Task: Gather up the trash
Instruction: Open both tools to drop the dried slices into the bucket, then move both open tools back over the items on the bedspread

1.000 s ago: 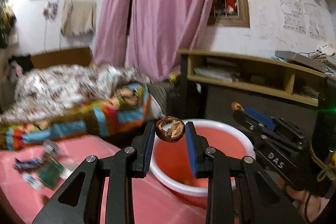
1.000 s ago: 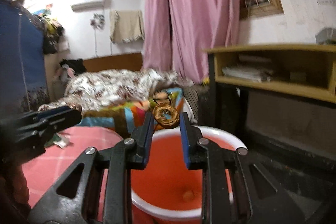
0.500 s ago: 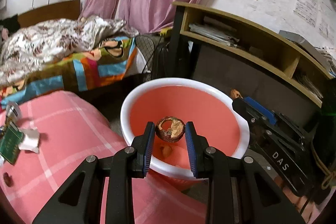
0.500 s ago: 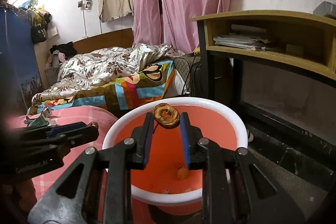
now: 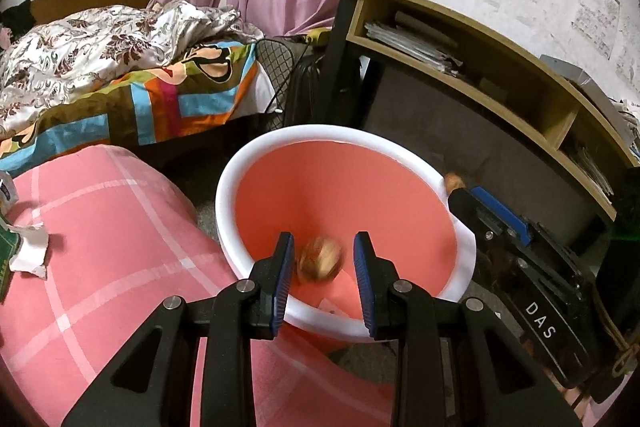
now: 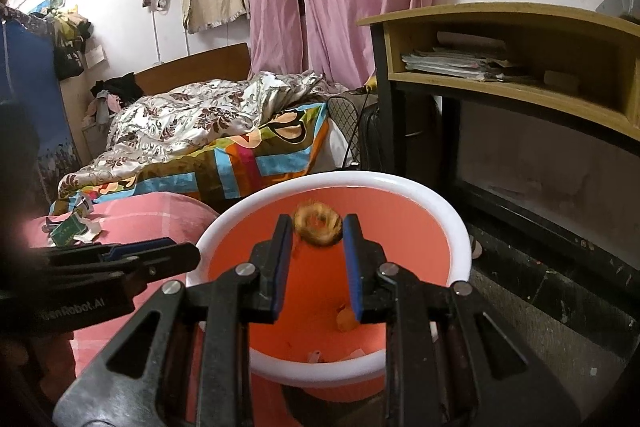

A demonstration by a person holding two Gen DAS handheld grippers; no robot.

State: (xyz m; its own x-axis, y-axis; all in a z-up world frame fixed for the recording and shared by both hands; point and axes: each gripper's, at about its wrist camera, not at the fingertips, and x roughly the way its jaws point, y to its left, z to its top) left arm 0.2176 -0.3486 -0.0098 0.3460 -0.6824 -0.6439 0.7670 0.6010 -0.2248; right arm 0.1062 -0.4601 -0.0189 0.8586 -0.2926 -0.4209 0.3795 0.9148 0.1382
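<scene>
A red bin with a white rim [image 5: 228,183] stands beside the pink-clothed table and also shows in the right wrist view [image 6: 460,223]. My left gripper [image 5: 322,259] is open above the bin. A brown shell piece [image 5: 320,259], blurred, is loose between its jaws and falls into the bin. My right gripper [image 6: 316,231] has its jaws slightly apart above the bin. A brown ring-shaped scrap [image 6: 318,229], blurred, sits between its fingertips, seemingly coming loose. More scraps [image 6: 346,319] lie at the bin's bottom.
The pink checked tablecloth [image 5: 100,247] carries torn paper and a green packet [image 5: 24,255] at its left. A bed with a patterned quilt [image 5: 140,99] lies behind. A wooden desk with shelves [image 5: 480,67] stands to the right of the bin.
Both grippers have tilted down over the bin. The left jaws have opened and the shell piece has dropped out. The right jaws have widened around the ring scrap.
</scene>
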